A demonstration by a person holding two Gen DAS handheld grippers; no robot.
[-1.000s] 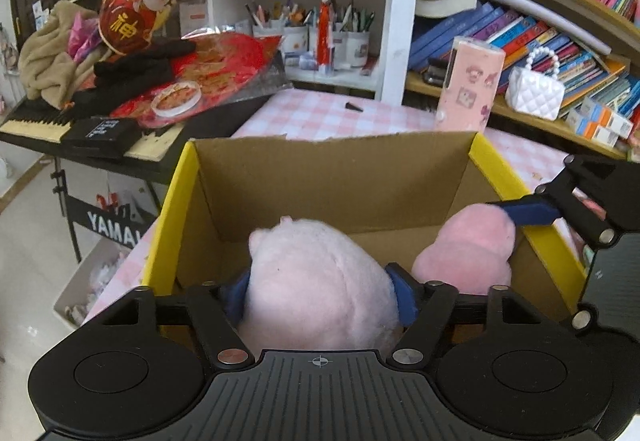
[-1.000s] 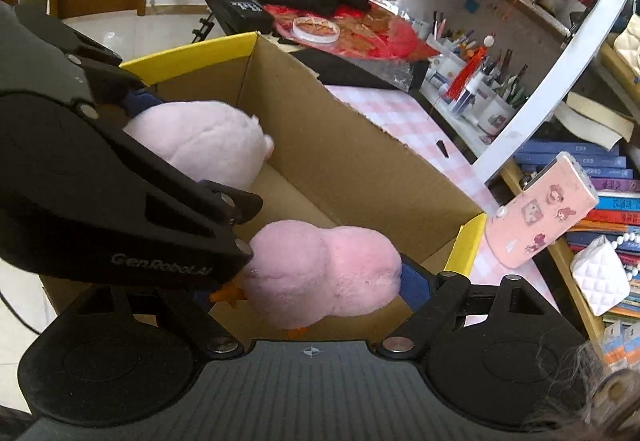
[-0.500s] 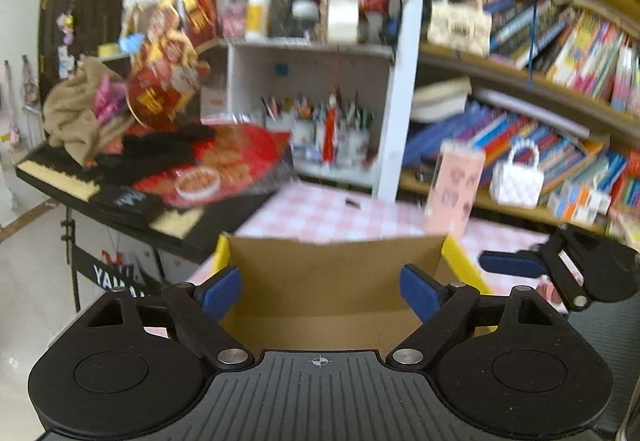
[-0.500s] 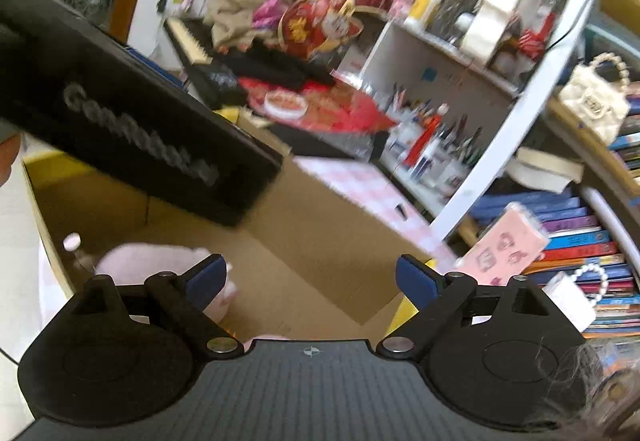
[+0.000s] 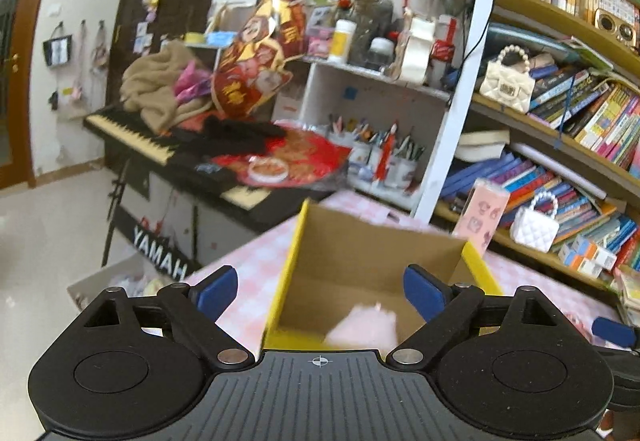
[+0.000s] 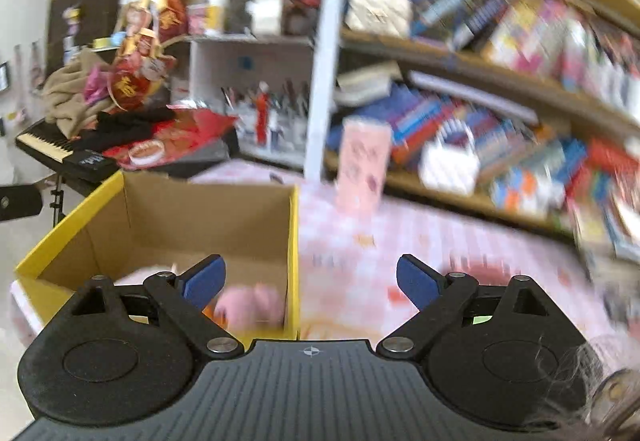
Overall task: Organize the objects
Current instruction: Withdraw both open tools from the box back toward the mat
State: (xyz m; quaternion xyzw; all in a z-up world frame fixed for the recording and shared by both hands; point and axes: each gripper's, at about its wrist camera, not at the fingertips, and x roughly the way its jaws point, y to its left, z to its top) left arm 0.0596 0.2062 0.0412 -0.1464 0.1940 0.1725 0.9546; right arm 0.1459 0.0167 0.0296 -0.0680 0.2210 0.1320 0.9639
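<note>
Ahead, a bookshelf (image 5: 560, 113) is filling the right side of both views, with a keyboard (image 5: 160, 149) standing at the left beside a pink checked table (image 6: 400, 233). On that table a cardboard box (image 5: 360, 253) with yellow flaps is sitting open, and two pink plush toys are lying inside it: a paler one (image 5: 364, 325) showing in the left wrist view, a deeper pink one (image 6: 250, 303) against the box's right wall in the right wrist view.

Both tools are hovering above the box. The left gripper (image 5: 320, 293) is holding its blue-tipped fingers wide apart with nothing between them, and so is the right gripper (image 6: 312, 281).

Judging by this, the toys are already stowed, and the step in hand is likely moving on to the next item. Doing it well probably means lifting clear of the box walls before swinging, and steadying the right hand, whose view is heavily blurred.

White letters reading "YAMAH" are showing on the keyboard stand. Gold Chinese characters are appearing on a red decoration (image 5: 248, 73), too small to read.
</note>
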